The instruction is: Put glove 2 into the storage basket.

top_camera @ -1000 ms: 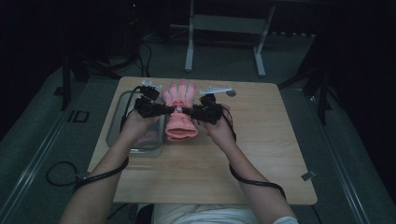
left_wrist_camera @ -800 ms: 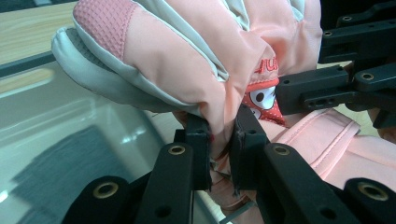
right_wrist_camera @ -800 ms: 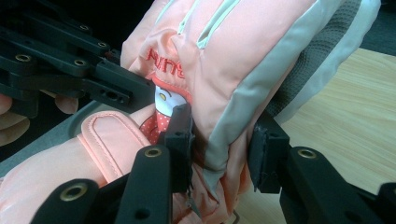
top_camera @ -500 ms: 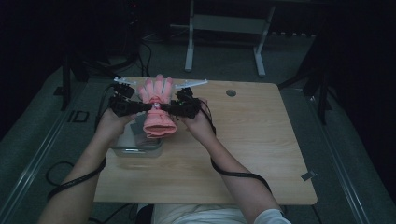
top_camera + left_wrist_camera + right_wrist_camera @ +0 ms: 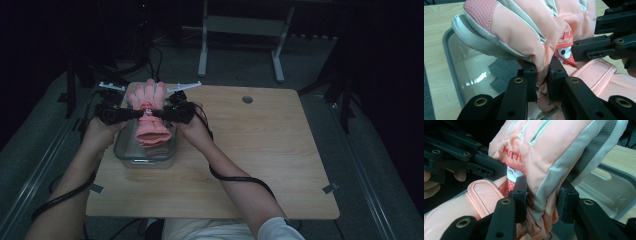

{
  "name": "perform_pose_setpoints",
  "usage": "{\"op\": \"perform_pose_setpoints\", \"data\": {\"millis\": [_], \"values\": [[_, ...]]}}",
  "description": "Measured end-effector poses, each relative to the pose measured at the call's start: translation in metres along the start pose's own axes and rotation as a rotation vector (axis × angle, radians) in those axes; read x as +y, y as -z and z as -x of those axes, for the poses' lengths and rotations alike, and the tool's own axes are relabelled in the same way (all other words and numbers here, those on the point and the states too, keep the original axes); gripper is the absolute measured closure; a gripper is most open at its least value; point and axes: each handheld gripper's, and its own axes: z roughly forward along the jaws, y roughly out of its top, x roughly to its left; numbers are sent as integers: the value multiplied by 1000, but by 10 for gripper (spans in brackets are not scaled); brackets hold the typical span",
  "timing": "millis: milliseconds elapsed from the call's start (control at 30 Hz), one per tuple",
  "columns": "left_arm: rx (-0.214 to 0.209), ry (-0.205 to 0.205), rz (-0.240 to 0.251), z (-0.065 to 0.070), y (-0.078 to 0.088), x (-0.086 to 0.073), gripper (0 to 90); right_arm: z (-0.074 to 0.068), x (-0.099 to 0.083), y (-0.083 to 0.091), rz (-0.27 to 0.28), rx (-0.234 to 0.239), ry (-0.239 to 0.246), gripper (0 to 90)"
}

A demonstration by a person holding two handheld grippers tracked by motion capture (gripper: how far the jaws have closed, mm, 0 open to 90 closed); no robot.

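Both tongs, left [image 5: 541, 77] and right [image 5: 544, 197], pinch a pink ski glove [image 5: 148, 107] with partly readable red lettering, above a clear glass tray [image 5: 125, 152].

Bare desk [image 5: 260, 150] stretches wide beyond the right tongs [image 5: 159, 113]. A clear container [image 5: 145, 159] sits directly beneath both tongs, blocking descent.

- One pink glove [image 5: 149, 111], pinched between the fingers [image 5: 530, 75] of both grippers.
- Two grippers: the left gripper [image 5: 131, 114] and the right gripper [image 5: 159, 113], each clamped on the glove.
- One clear container [image 5: 145, 155], below the fingers.
- One wooden desk [image 5: 260, 165].
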Motion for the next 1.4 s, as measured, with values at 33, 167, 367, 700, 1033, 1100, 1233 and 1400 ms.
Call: {"op": "perform_pose_setpoints", "data": {"millis": [33,167,367,700,1033,1100,1233,1400], "values": [[1,8,1,-2,-1,-1,794,0,0,-3,-1,3,-2,650],[5,22,-14,-12,-8,-6,794,4,-4,-15,-9,14,-22,649],[-3,54,-44,-24,-27,-20,793,12,-18,-34,-45,13,-48,648],[-14,93,-98,-32,-61,-37,792,30,-44,-53,-121,-3,-76,641],[-4,115,-135,-37,-78,-45,789,34,-52,-64,-183,-42,-90,633],[-1,122,-134,-37,-80,-46,787,34,-51,-65,-193,-47,-95,632],[16,139,-144,-39,-83,-45,761,37,-49,-68,-215,-50,-116,616],[27,158,-133,-40,-84,-43,721,41,-45,-69,-214,-70,-123,533]]}}
